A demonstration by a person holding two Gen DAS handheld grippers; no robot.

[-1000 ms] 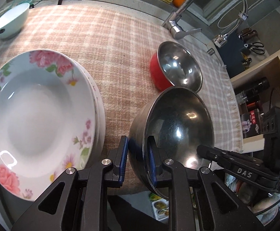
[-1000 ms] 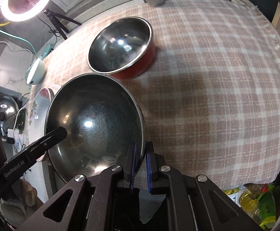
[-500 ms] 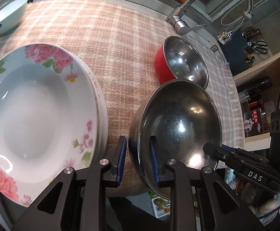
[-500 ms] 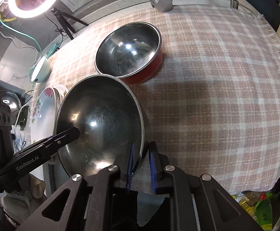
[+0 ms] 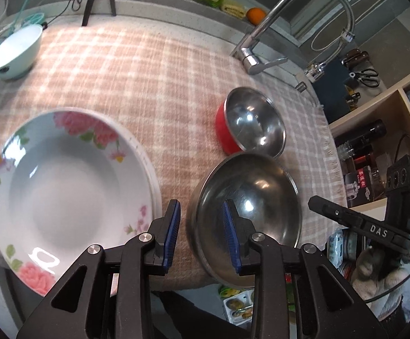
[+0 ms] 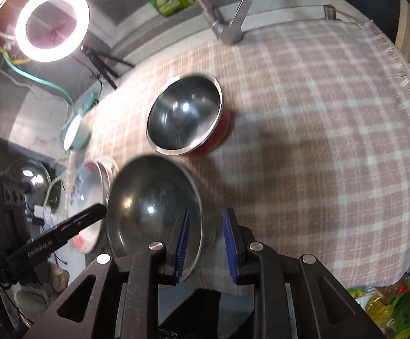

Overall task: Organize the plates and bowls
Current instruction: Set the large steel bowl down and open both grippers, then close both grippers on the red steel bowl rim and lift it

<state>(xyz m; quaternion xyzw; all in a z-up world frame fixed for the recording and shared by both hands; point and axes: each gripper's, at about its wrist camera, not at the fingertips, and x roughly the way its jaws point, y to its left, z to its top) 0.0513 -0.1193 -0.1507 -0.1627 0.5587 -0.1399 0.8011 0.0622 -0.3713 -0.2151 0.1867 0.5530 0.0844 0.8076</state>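
Steel bowl [image 5: 250, 206]: empty, on the checked cloth [image 5: 148, 84] at the near surface edge, between the two tools.
Left tool [image 5: 200, 237]: jaws opening; the bowl's left rim is between the pads, no pad presses it.
Right tool [image 6: 205, 247]: jaws opening; the bowl's right rim is between the pads, released.
Red bowl [image 5: 251, 124]: empty, steel inside, just beyond the steel bowl.
Plates [image 5: 63, 186]: flowered stack, left of the left tool, top one empty.
Pale bowl [image 5: 15, 52]: far left.
Open room: wide bare cloth right of the right tool, up to the fringe.
Writing: "DAS" on right tool, "GenRobot.AI" on left tool.
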